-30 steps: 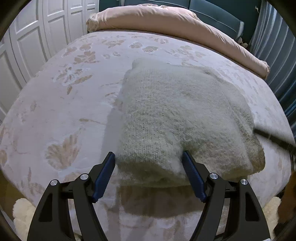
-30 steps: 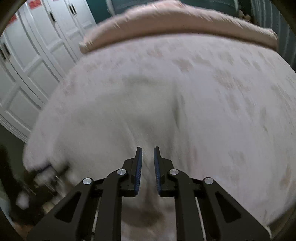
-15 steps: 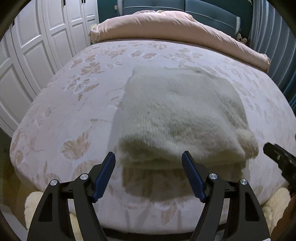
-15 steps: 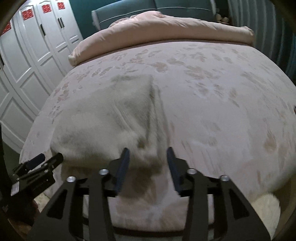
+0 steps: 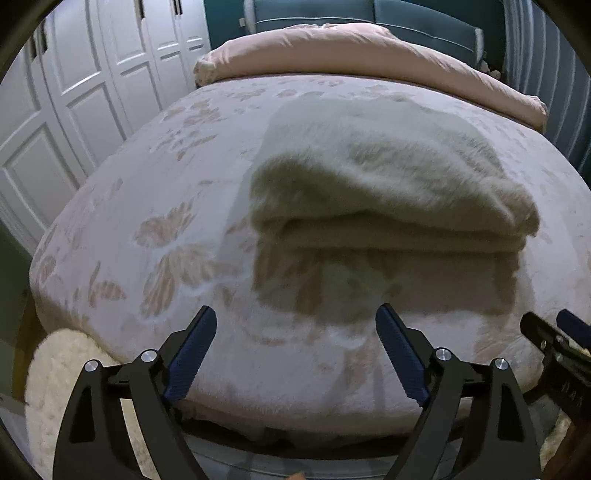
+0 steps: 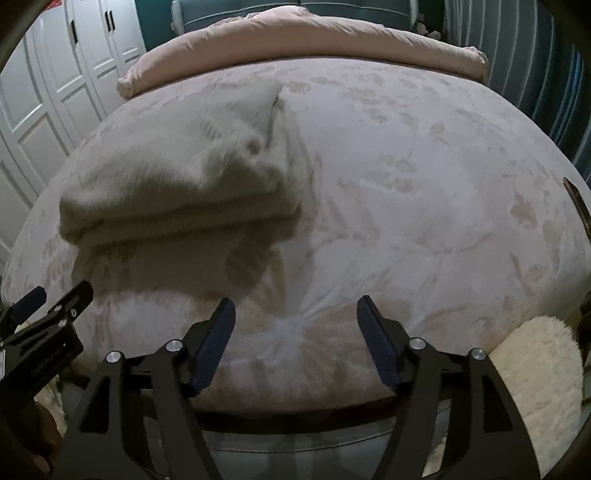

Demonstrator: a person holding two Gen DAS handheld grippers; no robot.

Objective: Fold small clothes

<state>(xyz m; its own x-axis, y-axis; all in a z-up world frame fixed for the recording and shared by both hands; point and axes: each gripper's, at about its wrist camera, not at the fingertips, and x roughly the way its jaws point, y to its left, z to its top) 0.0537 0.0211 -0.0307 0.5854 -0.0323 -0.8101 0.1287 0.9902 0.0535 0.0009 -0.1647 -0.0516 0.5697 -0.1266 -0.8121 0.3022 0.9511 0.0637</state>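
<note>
Two claws in my feeds, both over the near edge of the bed [image 5: 122, 229]. Bed has a pale pink cover with a leaf print. A rolled pink duvet [image 5: 354, 48] lies across the far end, in front of a teal headboard [image 5: 413, 18]. White panelled wardrobe doors [image 5: 74, 92] to the left, blue-grey curtain [image 5: 565, 74] to the right. A fluffy cream rug [image 5: 62, 376] shows on the floor below the bed edge.

The sweater [image 5: 380, 177] is cream, fuzzy knit, folded into a thick stack with layered edges facing me. It lies on the bed, towards its near edge, clear of both claws.

Left claw [image 5: 295, 350]: released, jaws have just been opening, nothing between them. Right claw [image 6: 295, 341]: also released, jaws just widened, empty; the sweater [image 6: 177, 173] sits up and to its left.
</note>
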